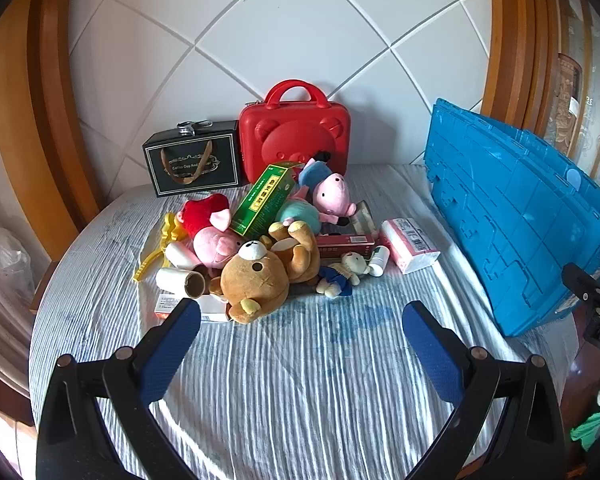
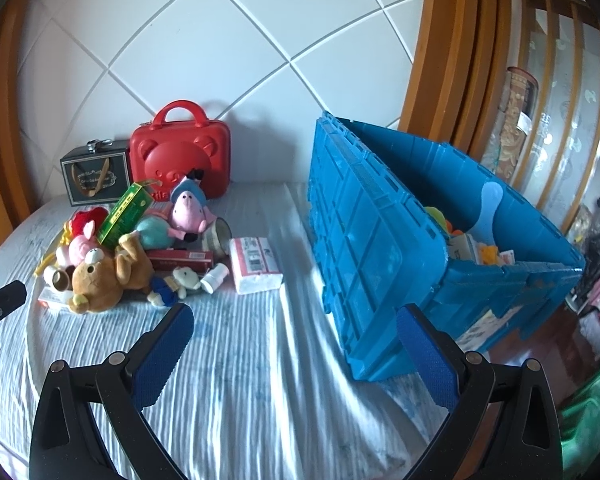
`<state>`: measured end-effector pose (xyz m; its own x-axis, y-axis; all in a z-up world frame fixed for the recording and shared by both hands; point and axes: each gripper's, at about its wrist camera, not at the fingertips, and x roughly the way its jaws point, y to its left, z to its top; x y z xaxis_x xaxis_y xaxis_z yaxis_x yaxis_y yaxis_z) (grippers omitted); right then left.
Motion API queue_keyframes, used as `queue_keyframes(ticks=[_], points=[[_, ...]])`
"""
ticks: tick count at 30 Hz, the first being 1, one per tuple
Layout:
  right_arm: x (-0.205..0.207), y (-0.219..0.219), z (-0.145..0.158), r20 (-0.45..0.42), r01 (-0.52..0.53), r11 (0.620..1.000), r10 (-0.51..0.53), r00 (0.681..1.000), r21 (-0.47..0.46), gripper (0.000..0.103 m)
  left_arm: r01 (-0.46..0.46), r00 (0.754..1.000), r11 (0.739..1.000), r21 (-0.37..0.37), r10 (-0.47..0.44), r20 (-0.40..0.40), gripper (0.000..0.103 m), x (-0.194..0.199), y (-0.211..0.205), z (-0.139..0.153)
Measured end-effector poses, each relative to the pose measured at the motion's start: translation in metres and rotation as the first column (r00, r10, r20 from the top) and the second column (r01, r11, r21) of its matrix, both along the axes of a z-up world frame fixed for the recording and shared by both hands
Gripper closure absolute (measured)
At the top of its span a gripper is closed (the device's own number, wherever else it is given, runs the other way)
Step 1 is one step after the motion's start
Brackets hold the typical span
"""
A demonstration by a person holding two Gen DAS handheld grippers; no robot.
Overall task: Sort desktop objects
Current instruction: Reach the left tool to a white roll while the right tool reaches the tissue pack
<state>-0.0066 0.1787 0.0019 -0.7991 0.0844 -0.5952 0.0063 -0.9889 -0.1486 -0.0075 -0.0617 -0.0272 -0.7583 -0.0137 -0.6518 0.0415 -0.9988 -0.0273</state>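
Note:
A pile of objects lies on the striped cloth: a brown plush bear (image 1: 260,276) (image 2: 100,284), pink pig plushes (image 1: 332,194) (image 2: 188,208), a green box (image 1: 264,200) (image 2: 122,212), a small white bear (image 1: 346,272) (image 2: 180,280), a tissue pack (image 1: 410,244) (image 2: 254,264) and a paper roll (image 1: 182,282). My left gripper (image 1: 300,320) is open and empty, just short of the pile. My right gripper (image 2: 294,324) is open and empty, between the pile and the blue crate (image 2: 360,240) (image 1: 512,220), which holds several items.
A red bear-faced case (image 1: 296,136) (image 2: 180,152) and a black gift box (image 1: 194,160) (image 2: 94,176) stand against the white tiled wall behind the pile. Wooden frames flank the wall. The right gripper's body (image 1: 596,300) shows at the left view's right edge.

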Motion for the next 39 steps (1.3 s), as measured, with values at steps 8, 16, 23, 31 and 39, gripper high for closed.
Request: queue_keyframes(ticks=[8, 16, 23, 31, 39], points=[[-0.025, -0.014, -0.012, 0.033, -0.059, 0.998, 0.059, 0.998, -0.005, 0.0, -0.076, 0.995, 0.997, 0.008, 0.076, 0.066, 0.001, -0.022, -0.03, -0.021], [-0.073, -0.037, -0.043, 0.128, -0.139, 0.988, 0.146, 0.981, -0.06, 0.0, -0.199, 0.959, 0.98, -0.003, 0.195, 0.204, 0.001, -0.056, -0.098, -0.076], [-0.135, -0.061, -0.09, 0.247, -0.18, 0.98, 0.196, 0.949, -0.083, 0.0, -0.28, 0.913, 0.96, -0.02, 0.273, 0.304, 0.001, -0.088, -0.158, -0.129], [-0.203, -0.071, -0.137, 0.364, -0.159, 0.983, 0.182, 0.914, -0.093, 0.0, -0.361, 0.861, 0.93, -0.075, 0.363, 0.357, 0.001, -0.149, -0.207, -0.15], [-0.254, -0.058, -0.165, 0.424, -0.081, 0.993, 0.111, 0.899, -0.088, 0.0, -0.44, 0.768, 0.897, -0.034, 0.396, 0.504, 0.001, -0.223, -0.238, -0.188]])
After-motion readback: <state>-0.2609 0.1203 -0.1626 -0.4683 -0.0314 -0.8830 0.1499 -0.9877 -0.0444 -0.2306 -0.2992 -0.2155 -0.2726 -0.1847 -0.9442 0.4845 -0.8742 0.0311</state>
